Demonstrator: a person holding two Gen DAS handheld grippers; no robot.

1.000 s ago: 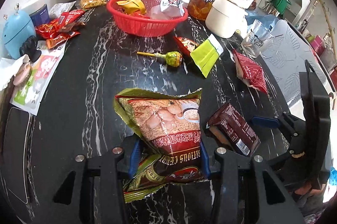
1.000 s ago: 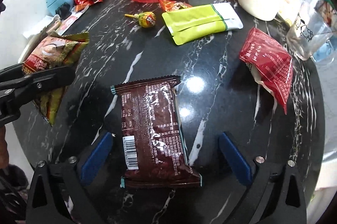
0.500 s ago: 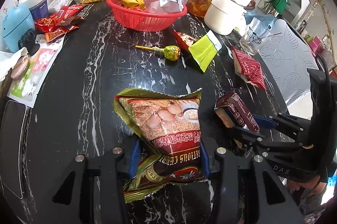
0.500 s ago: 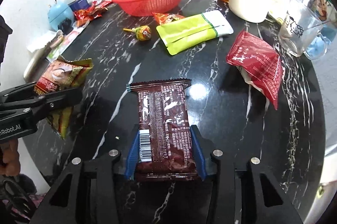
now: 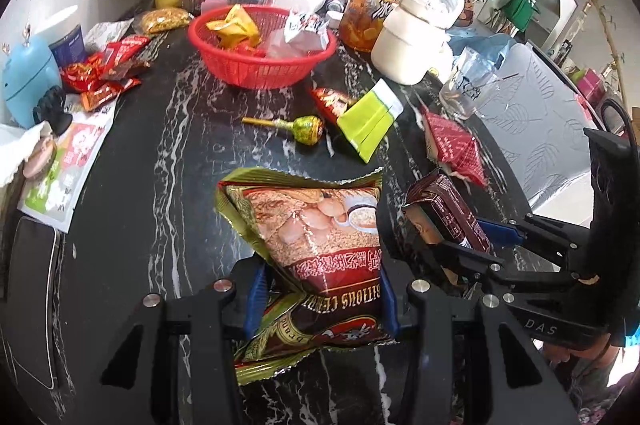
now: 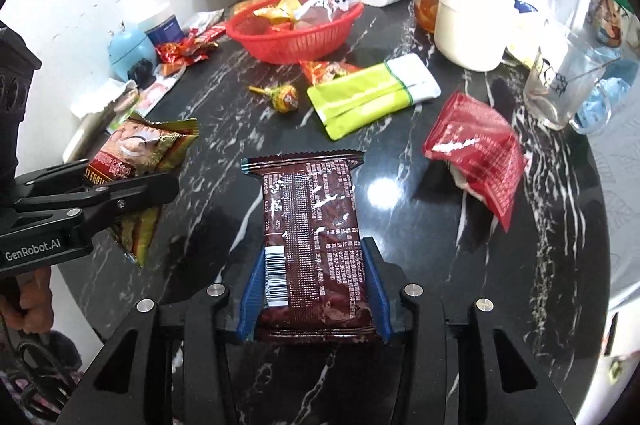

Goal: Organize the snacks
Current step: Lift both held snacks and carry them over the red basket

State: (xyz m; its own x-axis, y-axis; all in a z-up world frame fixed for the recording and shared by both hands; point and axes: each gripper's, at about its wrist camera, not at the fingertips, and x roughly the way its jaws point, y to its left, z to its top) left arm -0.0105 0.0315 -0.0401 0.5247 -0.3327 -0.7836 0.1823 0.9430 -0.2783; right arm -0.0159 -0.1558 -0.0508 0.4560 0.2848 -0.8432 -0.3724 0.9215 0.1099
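Observation:
My left gripper point(image 5: 320, 301) is shut on a gold and red cereal packet point(image 5: 316, 225), held above the black marble table point(image 5: 160, 153). My right gripper point(image 6: 314, 295) is shut on a dark brown snack packet point(image 6: 312, 221), lifted off the table; the packet also shows in the left wrist view point(image 5: 444, 213). A red basket point(image 5: 260, 65) with several snacks in it stands at the far side, also in the right wrist view point(image 6: 296, 29). The left gripper with the cereal packet point(image 6: 136, 157) shows at the left of the right wrist view.
On the table lie a lollipop point(image 5: 304, 129), a green and white pouch point(image 5: 368, 125), a small orange-red packet point(image 5: 332, 103) and a red packet point(image 5: 452, 145). A cream jug point(image 5: 416, 41), a glass point(image 5: 464, 85) and a juice bottle point(image 5: 368, 9) stand at the right. Red sachets point(image 5: 104, 69) lie left.
My right gripper closed on the brown packet and lifted it off the table. My left gripper kept hold of the cereal packet and rose a little, nearer the basket.

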